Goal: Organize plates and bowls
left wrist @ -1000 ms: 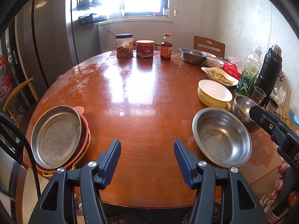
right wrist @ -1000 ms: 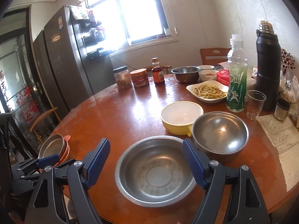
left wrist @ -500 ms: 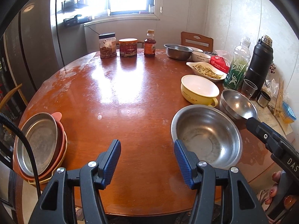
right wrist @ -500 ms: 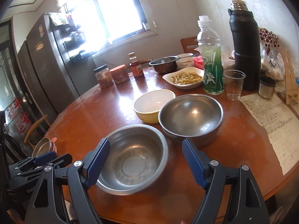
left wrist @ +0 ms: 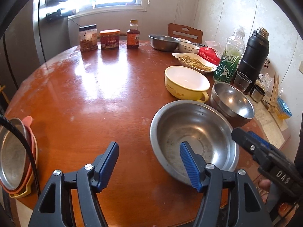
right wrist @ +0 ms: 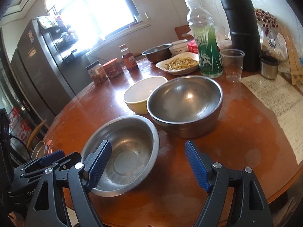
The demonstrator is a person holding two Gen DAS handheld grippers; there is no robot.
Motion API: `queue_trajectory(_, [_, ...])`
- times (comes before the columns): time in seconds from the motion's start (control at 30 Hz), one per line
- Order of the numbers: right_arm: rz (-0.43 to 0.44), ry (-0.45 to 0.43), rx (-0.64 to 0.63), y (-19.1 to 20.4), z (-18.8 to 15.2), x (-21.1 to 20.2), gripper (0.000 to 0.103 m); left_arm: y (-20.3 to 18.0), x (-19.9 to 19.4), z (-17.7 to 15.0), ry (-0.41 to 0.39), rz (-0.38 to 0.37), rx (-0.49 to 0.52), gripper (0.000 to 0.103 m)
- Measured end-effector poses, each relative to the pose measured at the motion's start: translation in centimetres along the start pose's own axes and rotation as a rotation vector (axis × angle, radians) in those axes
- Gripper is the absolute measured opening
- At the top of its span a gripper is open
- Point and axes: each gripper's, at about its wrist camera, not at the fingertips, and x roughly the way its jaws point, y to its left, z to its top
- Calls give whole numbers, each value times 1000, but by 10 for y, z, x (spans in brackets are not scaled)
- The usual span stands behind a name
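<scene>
3 steel bowls [left wrist: 193,138], 1 yellow ceramic bowl [left wrist: 186,83] on round wooden bench [left wrist: 94,98]; plate stack [left wrist: 15,157] at bench edge. Left tool [left wrist: 149,162] just widened, right tool [right wrist: 147,162] spread; both empty.

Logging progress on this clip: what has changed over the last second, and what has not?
Both grippers came down toward the near bowls. The left gripper closed in on the wide steel bowl and its jaws have just been opening; one finger now overlaps the bowl's rim, nothing gripped. The right gripper stayed open and empty, nearing the deep steel bowl. The bowls, the yellow bowl and the plate stack kept their places.
</scene>
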Motion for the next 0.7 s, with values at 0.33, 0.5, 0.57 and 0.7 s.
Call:
queue_trajectory(0.33, [6,24,-21,-1,-7,16,81,-5,29,3,57,-16,9,67])
queue_trajectory(0.5, [18,32,-41,0,-9,24,67,-4,37,2,69,-27,9,67])
queue_trajectory(0.57, [29,36,-36,0,-10,26,54,-3,42,2,97,-60,3,67])
queue_trajectory(0.7, [31,15,-19,-2,-10,26,49,-1,44,4,77,-67,-2,58])
